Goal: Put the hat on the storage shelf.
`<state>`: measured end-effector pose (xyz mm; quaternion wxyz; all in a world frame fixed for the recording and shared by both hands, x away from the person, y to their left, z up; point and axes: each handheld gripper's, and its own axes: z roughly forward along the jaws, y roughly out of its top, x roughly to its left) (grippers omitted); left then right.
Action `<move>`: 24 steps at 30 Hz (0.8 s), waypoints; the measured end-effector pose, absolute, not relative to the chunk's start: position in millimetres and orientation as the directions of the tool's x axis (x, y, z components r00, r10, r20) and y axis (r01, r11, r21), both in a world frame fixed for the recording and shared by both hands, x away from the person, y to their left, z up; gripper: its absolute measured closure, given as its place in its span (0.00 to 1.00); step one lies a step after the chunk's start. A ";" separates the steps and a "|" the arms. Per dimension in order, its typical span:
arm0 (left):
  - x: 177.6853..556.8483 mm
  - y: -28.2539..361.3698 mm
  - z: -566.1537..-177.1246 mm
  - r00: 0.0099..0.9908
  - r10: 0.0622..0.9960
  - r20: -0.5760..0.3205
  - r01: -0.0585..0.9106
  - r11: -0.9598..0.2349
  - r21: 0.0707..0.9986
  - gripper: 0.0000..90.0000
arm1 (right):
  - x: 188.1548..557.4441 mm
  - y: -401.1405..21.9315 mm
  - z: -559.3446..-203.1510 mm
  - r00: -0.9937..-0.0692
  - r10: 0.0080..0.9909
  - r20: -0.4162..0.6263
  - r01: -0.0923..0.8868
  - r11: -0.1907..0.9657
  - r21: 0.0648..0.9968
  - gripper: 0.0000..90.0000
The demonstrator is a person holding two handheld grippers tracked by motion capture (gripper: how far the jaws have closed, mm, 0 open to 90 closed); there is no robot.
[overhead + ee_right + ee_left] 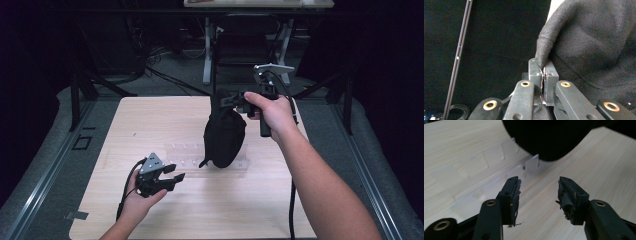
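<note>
Progress: the black fabric bag (223,137) is lifted by its top edge, its bottom hanging just over a clear plastic organiser tray (187,150) on the wooden table (150,120); what comes next looks undecided.
Right gripper (227,98): jaws pinched tight on a fold of the bag's cloth.
Left gripper (176,172): jaws partly apart, nothing between them (low, near the tray).
Contents: the bag bulges, inside hidden; tray compartments look empty.

A black cloth bag (223,137) hangs upright, its bottom resting on the wooden table (150,125).
</note>
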<state>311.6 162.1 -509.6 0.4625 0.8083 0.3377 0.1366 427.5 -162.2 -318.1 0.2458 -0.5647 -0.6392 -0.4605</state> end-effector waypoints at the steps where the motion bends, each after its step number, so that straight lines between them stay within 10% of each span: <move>1: 312.8 158.4 -507.1 0.742 0.664 -0.097 0.417 -0.342 0.842 0.60 | 427.9 -162.4 -318.9 -0.240 0.493 0.836 0.949 -0.062 0.309 0.98; 24: 322.4 94.0 -484.8 0.802 0.596 0.037 0.286 -0.438 0.852 0.81 | 426.9 -157.2 -323.4 -0.237 0.468 0.851 0.948 -0.081 0.308 0.97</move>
